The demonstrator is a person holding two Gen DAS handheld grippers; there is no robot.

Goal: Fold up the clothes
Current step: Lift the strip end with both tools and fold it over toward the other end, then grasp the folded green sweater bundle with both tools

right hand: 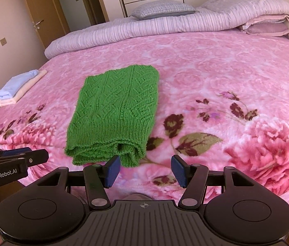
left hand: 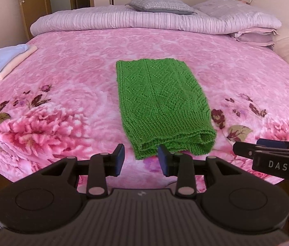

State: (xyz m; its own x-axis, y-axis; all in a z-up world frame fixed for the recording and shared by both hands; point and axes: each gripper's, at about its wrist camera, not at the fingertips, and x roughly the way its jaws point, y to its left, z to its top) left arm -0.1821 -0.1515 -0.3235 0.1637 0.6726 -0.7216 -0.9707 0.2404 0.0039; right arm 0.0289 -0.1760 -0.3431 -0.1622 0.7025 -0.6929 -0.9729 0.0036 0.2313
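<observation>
A green knit point(left hand: 163, 106) lies folded into a long rectangle near the middle of the bed, on a pink floral blanket point(left hand: 72, 78). Its layered, open end faces the near edge of the bed; the far end points toward the pillows. In the right wrist view the same knit point(right hand: 113, 112) sits left of centre, its stacked edges showing at the near end.

The left gripper point(left hand: 141, 159) hovers just short of that near end, fingers spread with nothing between them — the right pad point(left hand: 163, 160) sits just under the knit's near-left corner in this view, though contact cannot be told. The right gripper point(right hand: 145, 170) is also spread wide and empty, held over the blanket point(right hand: 216, 65) just off the knit's near-right corner.

Each gripper shows at the side of the other's view, low over the bed's near edge.

At the bed's left edge rests a small stack point(left hand: 5, 61) of folded cloth — light blue on top, cream below. Across the head of the bed lies a rolled lilac quilt point(left hand: 124, 20) with a grey pillow point(left hand: 160, 5) on it, and more pillows point(left hand: 255, 34) piled at the right. A wooden door point(right hand: 42, 10) stands in the left wall.
</observation>
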